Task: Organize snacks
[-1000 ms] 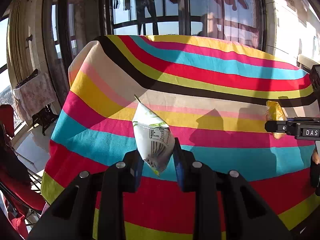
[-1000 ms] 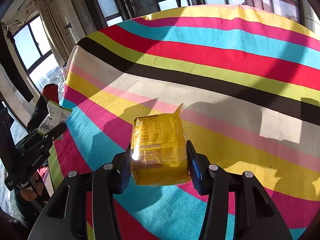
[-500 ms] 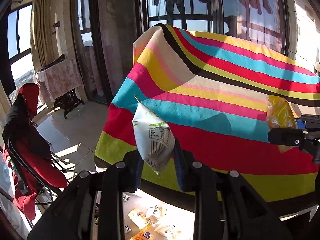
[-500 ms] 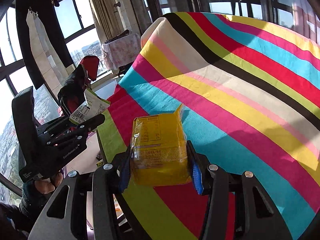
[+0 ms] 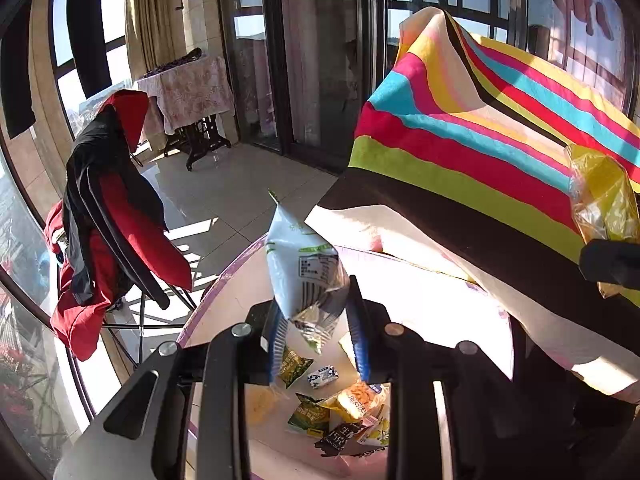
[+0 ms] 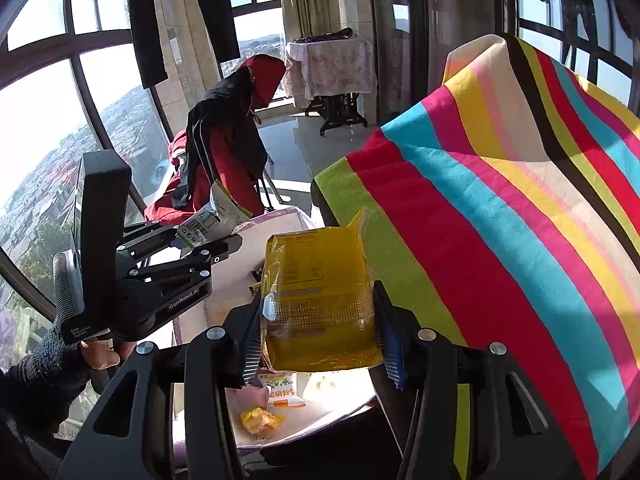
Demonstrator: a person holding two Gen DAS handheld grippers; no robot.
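My left gripper is shut on a white snack packet with green print and a barcode, held upright over a pale bin with a lilac rim. Several small snack packets lie on the bin's bottom. In the right wrist view my right gripper is shut on a yellow snack packet above the same bin, where more snacks show below. The left gripper with its white packet is just to the left. The yellow packet also shows at the left view's right edge.
A table under a striped cloth stands right of the bin, its edge hanging over it. A folding chair draped with a red and black jacket is on the left. A small table with a floral cloth is by the windows. A gloved hand holds the left gripper.
Both grippers have swung left, off the striped table and over the bin beside it, rolling as they went. Each still holds its packet.
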